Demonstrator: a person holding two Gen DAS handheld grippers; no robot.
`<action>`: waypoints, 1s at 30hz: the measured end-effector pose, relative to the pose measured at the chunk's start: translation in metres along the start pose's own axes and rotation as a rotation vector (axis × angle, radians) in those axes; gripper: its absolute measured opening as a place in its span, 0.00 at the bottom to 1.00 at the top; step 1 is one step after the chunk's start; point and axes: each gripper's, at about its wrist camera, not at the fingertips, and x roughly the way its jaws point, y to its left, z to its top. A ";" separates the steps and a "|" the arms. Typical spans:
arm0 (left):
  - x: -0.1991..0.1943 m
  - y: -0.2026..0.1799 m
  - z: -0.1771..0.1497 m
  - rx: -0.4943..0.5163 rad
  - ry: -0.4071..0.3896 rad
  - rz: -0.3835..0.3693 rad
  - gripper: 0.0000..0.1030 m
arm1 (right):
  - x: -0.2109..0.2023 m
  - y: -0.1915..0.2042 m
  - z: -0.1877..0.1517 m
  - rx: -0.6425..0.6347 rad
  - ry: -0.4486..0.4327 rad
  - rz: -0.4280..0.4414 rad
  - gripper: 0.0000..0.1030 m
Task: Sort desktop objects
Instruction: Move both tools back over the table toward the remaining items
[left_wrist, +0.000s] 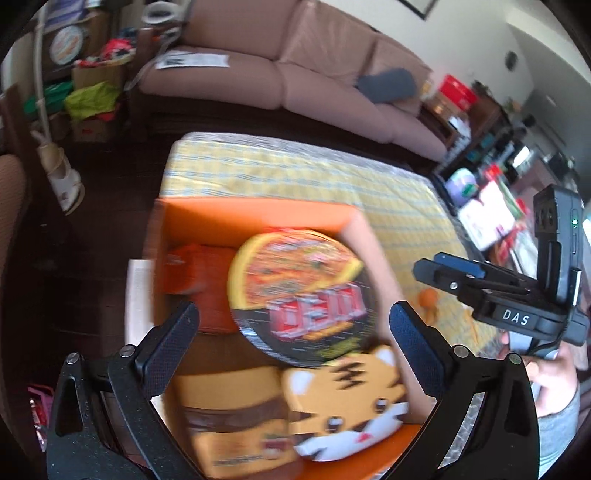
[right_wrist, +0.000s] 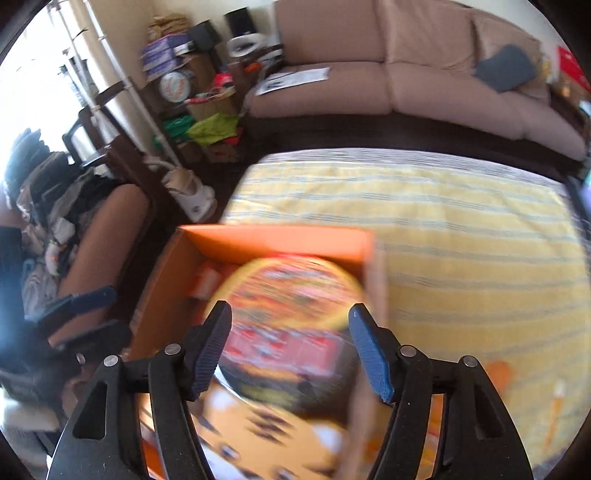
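Noodles, in a round bowl (left_wrist: 301, 295) with a printed foil lid, lie tilted in the orange box (left_wrist: 258, 214) at the near left corner of the table (left_wrist: 388, 192), leaning on an orange pack (left_wrist: 207, 291) to the left and on the tiger plush (left_wrist: 347, 402) at the near side. I think the bowl is light and fairly stiff at its rim, but the thin wall may dent and the lid is smooth, so the best hold would be across the rim from two opposite sides, not on the lid. The plush looks soft and light and could be taken almost anywhere; the tan packet (left_wrist: 229, 413) beside it looks like a flexible bag. A small orange thing (left_wrist: 428, 299) is alone on the yellow checked cloth to the right of the box; what it is I cannot tell. The left gripper (left_wrist: 293, 317) hangs over the box, pointing steeply down, its jaws spread wide on both sides of the bowl and touching nothing. The right gripper (right_wrist: 290, 325), held in a hand (left_wrist: 554, 373) at the right side of the box, also slants down over the bowl; its jaws stand apart and pinch nothing. Both pictures are blurred, so fine details are uncertain.
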 end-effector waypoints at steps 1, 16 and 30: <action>0.003 -0.009 -0.001 0.009 0.005 -0.006 1.00 | -0.011 -0.018 -0.007 0.017 -0.002 -0.019 0.67; 0.069 -0.184 -0.063 0.366 0.145 -0.013 1.00 | -0.073 -0.173 -0.100 0.206 -0.024 -0.128 0.76; 0.162 -0.259 -0.137 0.482 0.258 0.067 0.60 | -0.115 -0.305 -0.184 0.409 -0.048 -0.209 0.55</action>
